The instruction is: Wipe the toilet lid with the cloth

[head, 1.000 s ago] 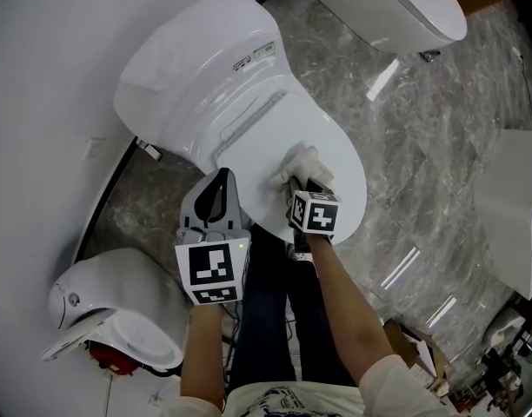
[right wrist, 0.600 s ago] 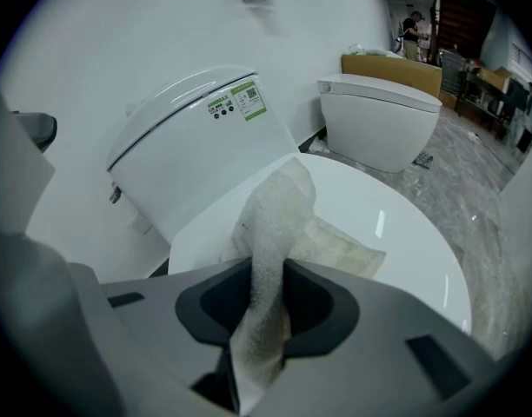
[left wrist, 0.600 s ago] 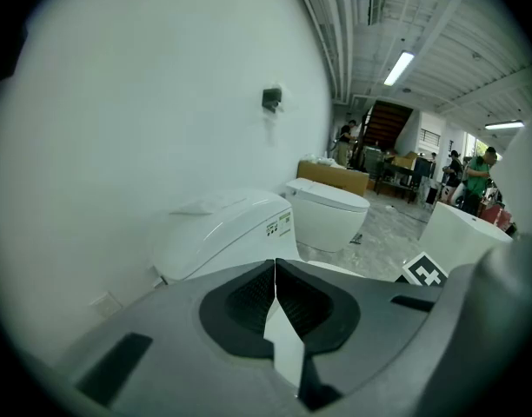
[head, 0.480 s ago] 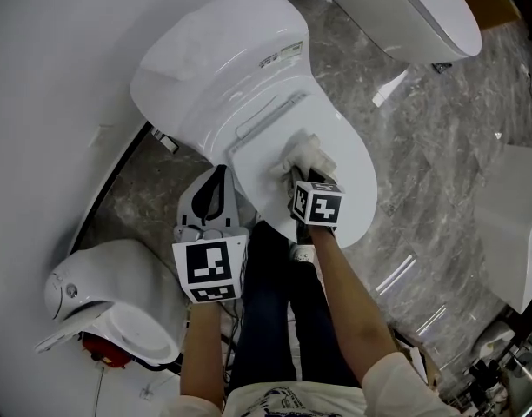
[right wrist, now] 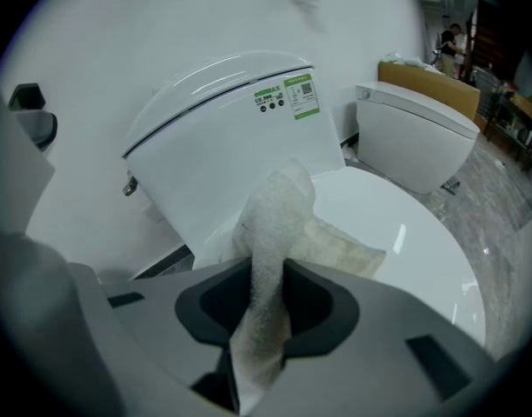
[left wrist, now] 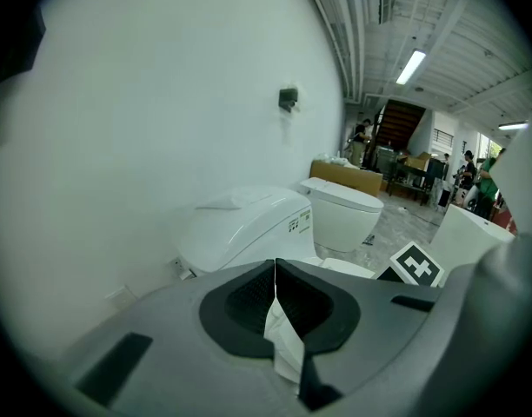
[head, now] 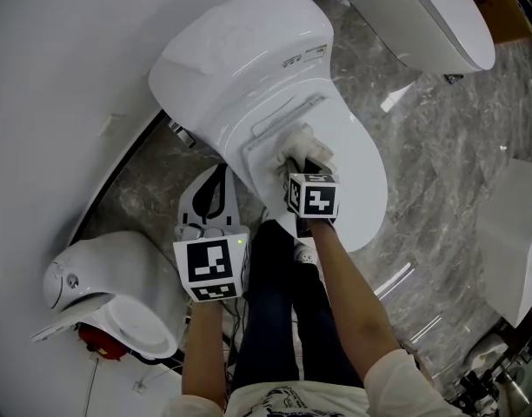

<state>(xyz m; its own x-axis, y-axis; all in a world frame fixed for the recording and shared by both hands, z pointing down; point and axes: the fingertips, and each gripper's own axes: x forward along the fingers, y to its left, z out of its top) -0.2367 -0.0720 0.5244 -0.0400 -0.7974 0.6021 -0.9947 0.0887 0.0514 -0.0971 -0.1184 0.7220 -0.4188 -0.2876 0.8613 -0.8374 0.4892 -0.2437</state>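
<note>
The white toilet lid (head: 357, 176) is down, in the middle of the head view. A pale, crumpled cloth (head: 302, 144) lies on the lid's back part, close to the hinge. My right gripper (head: 302, 165) is shut on the cloth and presses it to the lid. In the right gripper view the cloth (right wrist: 279, 211) runs up from between the jaws of the right gripper (right wrist: 268, 272) onto the lid (right wrist: 414, 241). My left gripper (head: 218, 179) hangs left of the bowl over the floor, jaws shut; the left gripper (left wrist: 275, 268) shows only a white sliver behind its pads.
The toilet's tank (head: 240, 50) stands against the white wall (head: 49, 76). A second toilet (head: 431, 11) is at the upper right, another white toilet (head: 109, 289) at the lower left. A white fixture (head: 518, 233) sits at the right edge. The floor is grey marble (head: 440, 120).
My right gripper has slid the cloth back along the lid toward the hinge and tank. The left gripper has stayed beside the bowl.
</note>
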